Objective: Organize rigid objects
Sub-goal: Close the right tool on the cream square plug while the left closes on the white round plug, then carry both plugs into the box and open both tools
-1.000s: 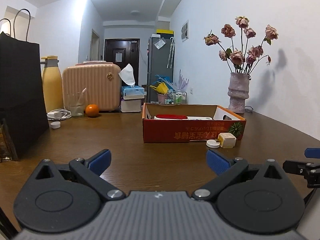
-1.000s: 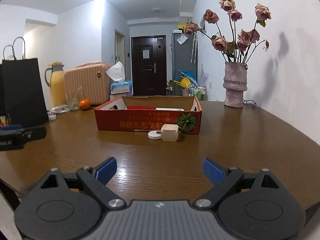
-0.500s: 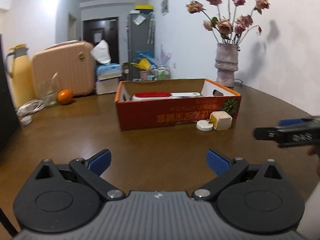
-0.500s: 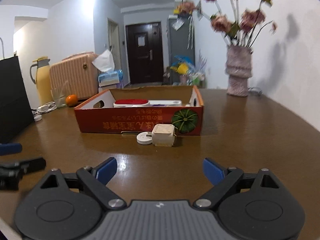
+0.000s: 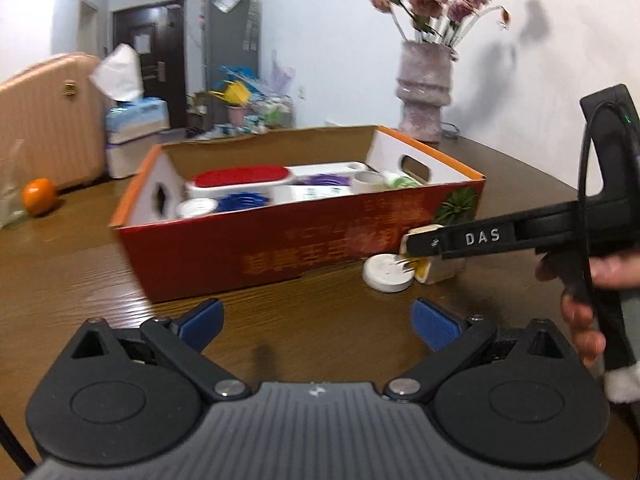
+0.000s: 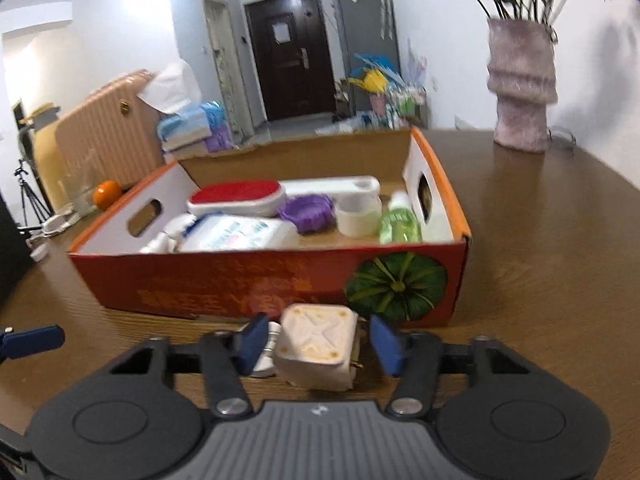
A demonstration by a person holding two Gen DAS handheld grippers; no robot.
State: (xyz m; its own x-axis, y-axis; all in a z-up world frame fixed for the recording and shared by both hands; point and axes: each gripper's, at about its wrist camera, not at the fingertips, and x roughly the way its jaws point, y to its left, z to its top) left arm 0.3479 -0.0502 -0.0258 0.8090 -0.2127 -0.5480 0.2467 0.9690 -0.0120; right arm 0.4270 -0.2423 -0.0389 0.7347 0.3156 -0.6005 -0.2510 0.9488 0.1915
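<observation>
The right tool [image 6: 315, 342] straddles a cream cube-shaped block [image 6: 316, 344], blue pads apart on either side with gaps showing. The block sits on the bench [image 6: 540, 280], its X-embossed face tilted up toward the camera; no long axis is evident. A white round lid [image 5: 387, 273] lies just beside it. The left tool [image 5: 318, 320] hovers, pads wide apart, holding nothing. Beyond stands the red cardboard box [image 6: 240, 284] holding a red-topped brush [image 6: 236, 197] and green bottle [image 6: 400, 222].
</observation>
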